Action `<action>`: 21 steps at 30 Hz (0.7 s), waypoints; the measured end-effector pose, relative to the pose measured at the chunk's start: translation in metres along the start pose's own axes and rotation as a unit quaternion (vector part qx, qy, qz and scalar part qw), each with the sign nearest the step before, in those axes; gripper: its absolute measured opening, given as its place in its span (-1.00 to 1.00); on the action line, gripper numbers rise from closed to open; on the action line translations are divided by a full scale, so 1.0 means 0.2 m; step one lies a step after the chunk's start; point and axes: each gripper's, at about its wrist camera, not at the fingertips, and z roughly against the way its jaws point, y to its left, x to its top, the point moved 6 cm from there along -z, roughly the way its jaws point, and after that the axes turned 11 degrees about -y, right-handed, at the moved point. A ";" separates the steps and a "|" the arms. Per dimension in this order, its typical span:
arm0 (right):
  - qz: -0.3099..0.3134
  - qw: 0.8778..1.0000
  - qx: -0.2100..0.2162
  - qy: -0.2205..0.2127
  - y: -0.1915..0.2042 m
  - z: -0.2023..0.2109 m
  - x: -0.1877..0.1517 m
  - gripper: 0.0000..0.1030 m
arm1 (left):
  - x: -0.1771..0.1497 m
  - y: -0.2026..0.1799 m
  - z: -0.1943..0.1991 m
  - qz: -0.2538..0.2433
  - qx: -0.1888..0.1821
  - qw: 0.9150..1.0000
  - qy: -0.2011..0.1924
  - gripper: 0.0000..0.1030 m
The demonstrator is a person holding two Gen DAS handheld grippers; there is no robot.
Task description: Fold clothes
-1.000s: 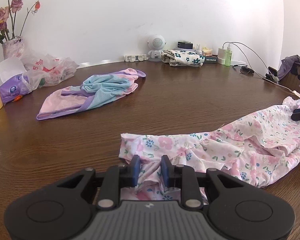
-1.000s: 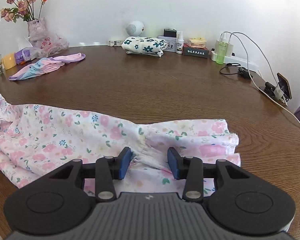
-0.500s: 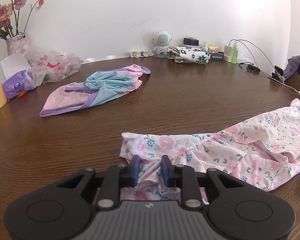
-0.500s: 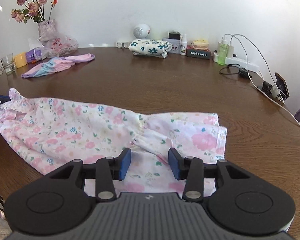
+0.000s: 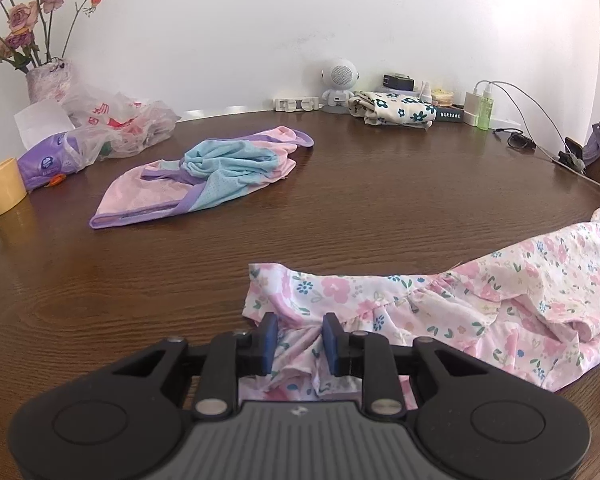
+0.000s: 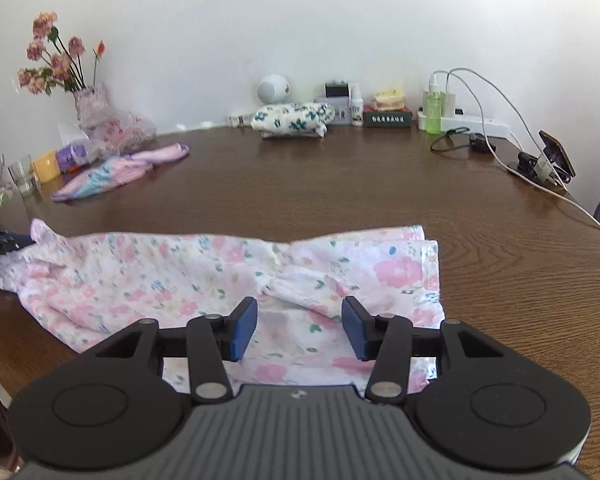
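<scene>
A pink floral garment (image 5: 480, 300) lies stretched along the near edge of the brown table (image 5: 340, 208). My left gripper (image 5: 299, 336) is shut on a bunched fold at the garment's left end. In the right wrist view the same garment (image 6: 220, 272) spreads flat, and my right gripper (image 6: 299, 330) hangs open just above its right end, holding nothing. The left gripper's tip (image 6: 4, 240) shows at the garment's far left corner.
A crumpled pink, blue and purple garment (image 5: 204, 176) lies mid-left. A folded floral garment (image 5: 392, 108), a round speaker (image 5: 340, 80), bottles, a charger and cables sit at the back. A vase (image 5: 44, 80), plastic bags, tissue pack and yellow cup (image 5: 4, 186) stand at left.
The right gripper's jaws have opened wider and let the garment's right end drop flat on the table. The left gripper keeps its hold and has shifted slightly.
</scene>
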 end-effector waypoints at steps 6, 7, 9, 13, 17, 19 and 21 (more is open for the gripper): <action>0.029 0.999 0.017 -0.036 0.18 0.11 0.07 0.58 | 0.12 -0.01 0.19 0.058 0.032 0.996 -0.066 0.80; 0.032 0.999 0.022 -0.037 0.20 0.12 0.07 0.63 | 0.13 -0.02 0.24 0.068 0.035 0.994 -0.076 0.83; 0.028 0.999 0.032 -0.034 0.26 0.13 0.05 0.77 | 0.15 -0.05 0.33 0.088 0.042 0.991 -0.092 0.87; 0.027 0.998 0.050 -0.033 0.38 0.14 0.01 0.97 | 0.07 -0.17 0.49 0.129 0.062 0.984 -0.103 1.00; 0.039 0.997 0.068 -0.025 0.50 0.11 -0.04 0.99 | -0.05 -0.32 0.57 0.164 0.044 0.981 -0.095 1.00; 0.046 0.996 0.079 -0.017 0.55 0.09 -0.05 0.99 | -0.09 -0.37 0.59 0.179 0.027 0.979 -0.090 1.00; 0.057 0.994 0.093 -0.014 0.61 0.07 -0.04 0.99 | -0.12 -0.39 0.59 0.187 0.014 0.979 -0.080 1.00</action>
